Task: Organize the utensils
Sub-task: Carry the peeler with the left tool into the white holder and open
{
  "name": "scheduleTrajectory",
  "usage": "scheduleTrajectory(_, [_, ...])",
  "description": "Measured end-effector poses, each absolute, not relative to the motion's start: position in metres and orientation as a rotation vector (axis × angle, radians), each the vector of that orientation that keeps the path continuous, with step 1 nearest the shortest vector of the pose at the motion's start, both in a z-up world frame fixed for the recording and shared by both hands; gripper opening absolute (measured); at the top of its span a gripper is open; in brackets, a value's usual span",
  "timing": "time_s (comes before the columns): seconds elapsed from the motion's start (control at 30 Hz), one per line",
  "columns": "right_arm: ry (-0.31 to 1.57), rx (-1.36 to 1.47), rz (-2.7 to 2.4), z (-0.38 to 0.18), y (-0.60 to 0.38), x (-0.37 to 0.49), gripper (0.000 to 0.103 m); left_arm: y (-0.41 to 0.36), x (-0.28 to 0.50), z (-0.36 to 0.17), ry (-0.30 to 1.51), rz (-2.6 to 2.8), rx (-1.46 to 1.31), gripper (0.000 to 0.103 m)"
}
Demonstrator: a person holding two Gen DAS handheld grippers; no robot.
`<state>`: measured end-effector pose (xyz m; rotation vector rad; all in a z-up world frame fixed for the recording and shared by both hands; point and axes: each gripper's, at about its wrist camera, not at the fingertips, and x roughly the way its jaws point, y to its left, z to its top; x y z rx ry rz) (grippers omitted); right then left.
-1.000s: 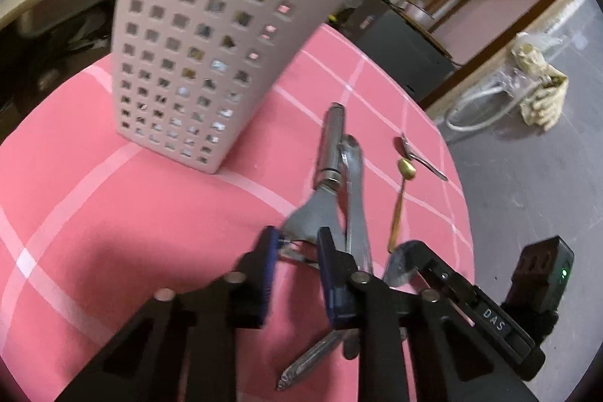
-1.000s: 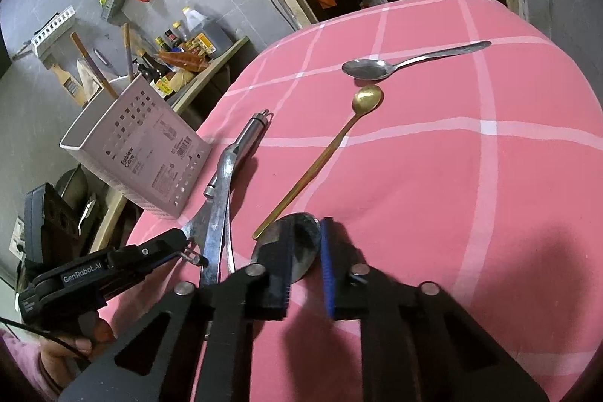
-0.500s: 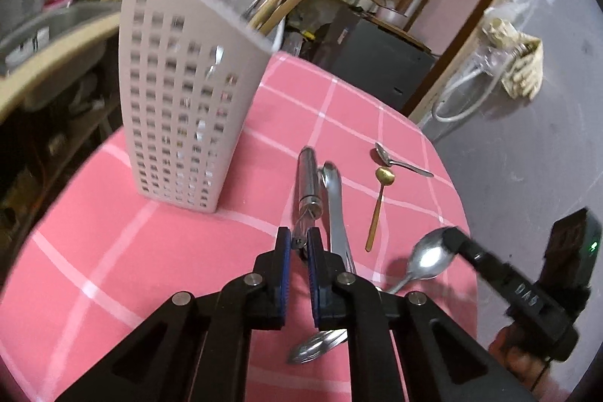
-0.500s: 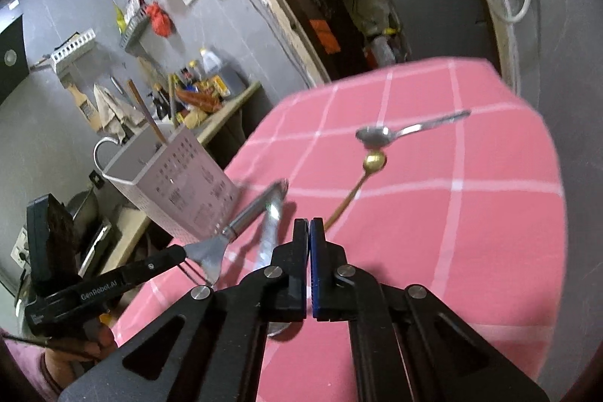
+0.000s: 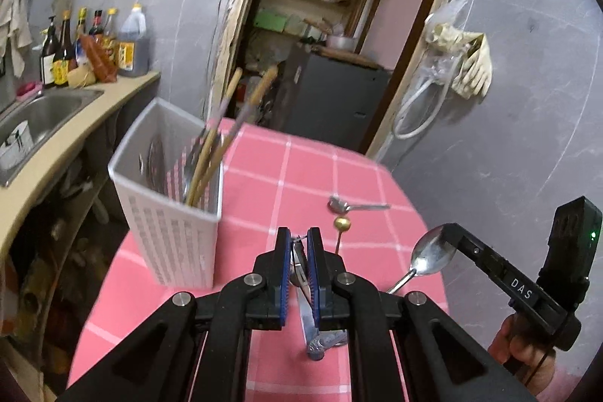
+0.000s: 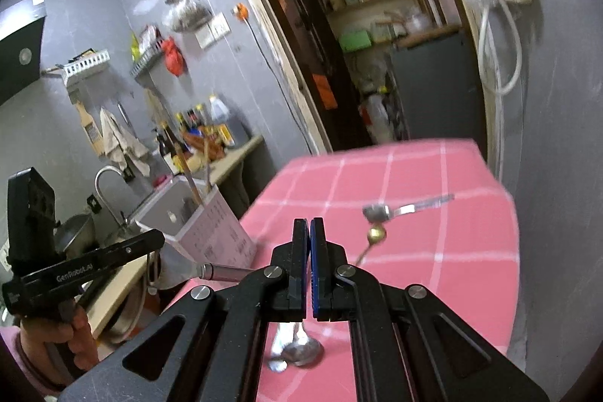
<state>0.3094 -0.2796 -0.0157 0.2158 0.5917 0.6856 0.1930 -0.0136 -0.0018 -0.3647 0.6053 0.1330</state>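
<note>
You had two tools up above the pink checked tabletop [image 5: 264, 176], and each carried one utensil. Your left tool [image 5: 298, 240] was nipped tight on the flat blade of one steel spatula [image 6: 181, 264], held in front of the one white perforated basket [image 5: 169, 232]. Its long axis ran roughly level, with the round handle pointing away from that tool. Your right tool [image 6: 309, 225] had its pads pressed together on the bowl rim of one large spoon [image 5: 431, 255], well to the right of the basket. The bowl sat uppermost and the handle slanted down toward the basket's side. Two more spoons lay on the cloth to the right of the basket, close together. The one silver spoon [image 5: 339, 205] pointed its handle away from the basket, and the one gold spoon [image 5: 342, 223] lay crosswise to it. At least two wooden sticks [image 5: 211, 153] leaned inside the basket.
</note>
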Motion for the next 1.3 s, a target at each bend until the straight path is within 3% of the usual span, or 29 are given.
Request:
scheduleTrajectory(0.43, [0.333, 0.088, 0.653, 0.097, -0.237, 0.288, 0.002, 0.026, 0.187, 0.096, 0.521, 0.05, -0.352, 0.009])
scheduleTrajectory(0.7, [0.261, 0.047, 0.675, 0.127, -0.186, 0.286, 0.002, 0.064, 0.173, 0.14, 0.51, 0.104, -0.298, 0.009])
scheduleTrajectory(1.3, [0.255, -0.258, 0.684, 0.101, -0.075, 0.267, 0.002, 0.095, 0.186, 0.111, 0.684, 0.129, -0.253, 0.009])
